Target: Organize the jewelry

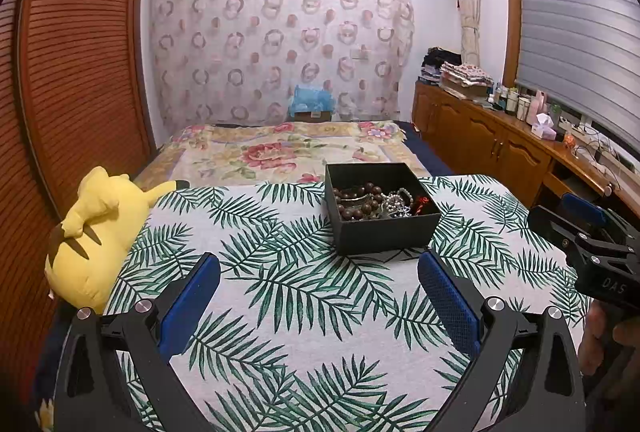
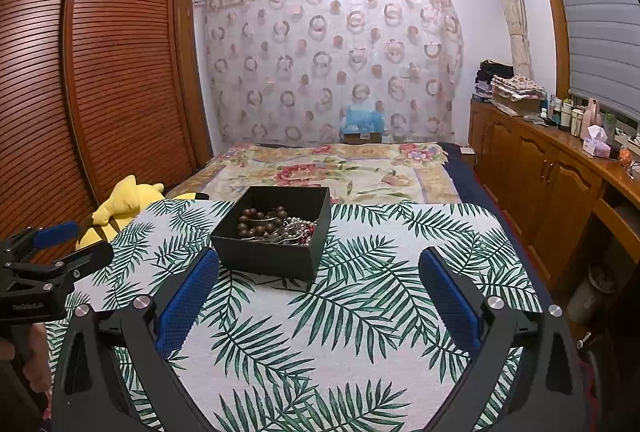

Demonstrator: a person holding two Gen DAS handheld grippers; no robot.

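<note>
The jewelry [image 1: 376,201] is a tangled heap: a string of large dark brown wooden beads [image 1: 352,197], a strand of small pale pearl-like beads [image 1: 394,197], some silver-coloured metal pieces and a small red item [image 1: 420,201] at one side. The pieces overlap so much that single items are hard to separate by eye.

All of it lies inside a black box [image 1: 384,236], open at the top, which stands on a cloth with a green palm-leaf print [image 1: 280,292]. The box holds only this heap, gathered on its floor.

The left tongs [image 1: 318,296] hover low over the cloth with the blue pads spread wide and nothing between them; the box sits ahead of them, closer to the right-hand pad, apart from both pads. The right tongs [image 2: 318,296] are likewise released and empty, with the box [image 2: 272,256] ahead and toward their left-hand pad, whose tip appears just beside the box's near corner. From the left camera the right tongs [image 1: 580,228] show at the right edge, beside the box and apart from it, a hand [image 1: 600,340] gripping the handle.

A yellow plush toy [image 1: 92,244] lies at the cloth's left edge, well apart from the box. Beyond the cloth stretches a bed with a flowered cover [image 1: 280,147].
</note>
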